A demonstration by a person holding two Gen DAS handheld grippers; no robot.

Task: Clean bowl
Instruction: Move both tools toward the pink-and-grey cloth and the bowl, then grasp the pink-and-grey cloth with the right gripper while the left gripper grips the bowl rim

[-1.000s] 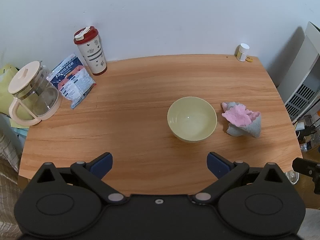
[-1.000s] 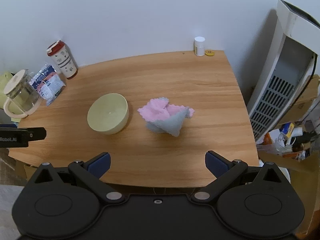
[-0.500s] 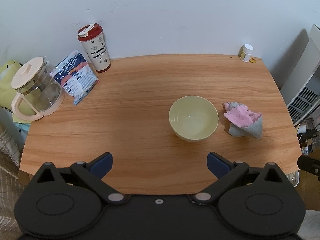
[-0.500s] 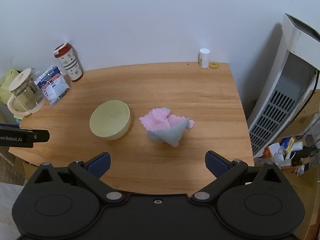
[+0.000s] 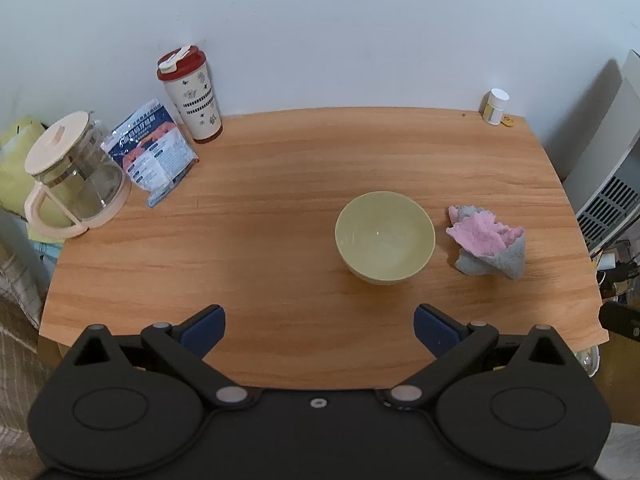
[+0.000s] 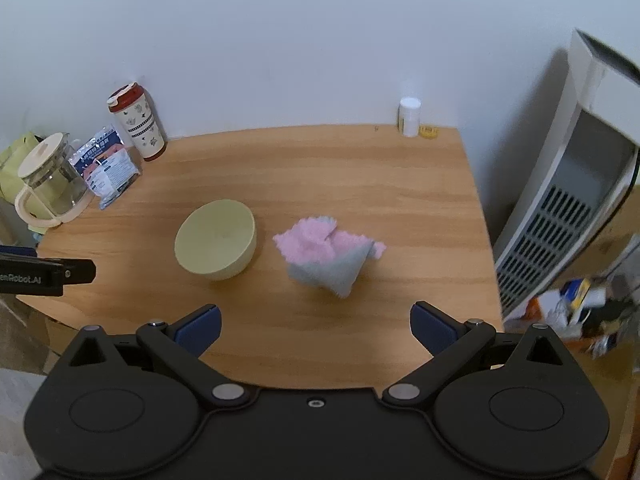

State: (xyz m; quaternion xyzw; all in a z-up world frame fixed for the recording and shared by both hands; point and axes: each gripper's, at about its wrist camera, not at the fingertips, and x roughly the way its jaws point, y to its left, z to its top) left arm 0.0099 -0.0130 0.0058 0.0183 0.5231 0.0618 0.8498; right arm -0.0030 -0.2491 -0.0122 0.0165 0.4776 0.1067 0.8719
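Where lettering shows at all, the clearest is the white "enRobot_AI" on the black body of the left gripper (image 6: 44, 276), cut off by the left edge of the right wrist view. On the blue and white packet (image 5: 154, 152) there is printed text, too small to read; it lies at the far left of the table (image 5: 280, 200), between a glass jug (image 5: 74, 178) with a cream lid and handle and a tall white tumbler (image 5: 191, 94) with a red lid and dark patterned bands. A small white-capped bottle (image 5: 496, 107) with a yellow label stands at the far right corner by the wall, its label unreadable.

Both pairs of fingers are spread wide and grasp nothing. The left gripper's blue-padded fingers (image 5: 202, 328) hang over the near edge of the table, touching nothing. The right gripper (image 6: 316, 326) is likewise released, its fingers (image 6: 434, 328) apart over the near edge.

A pale yellow-green bowl (image 5: 385, 238) sits upright on the table, right of centre in the left wrist view, with no visible contents. Just beside it, on its right and not touching, lies a crumpled pink and grey cloth (image 6: 326, 254). A white slatted appliance (image 6: 560, 216) stands off the table's right side.
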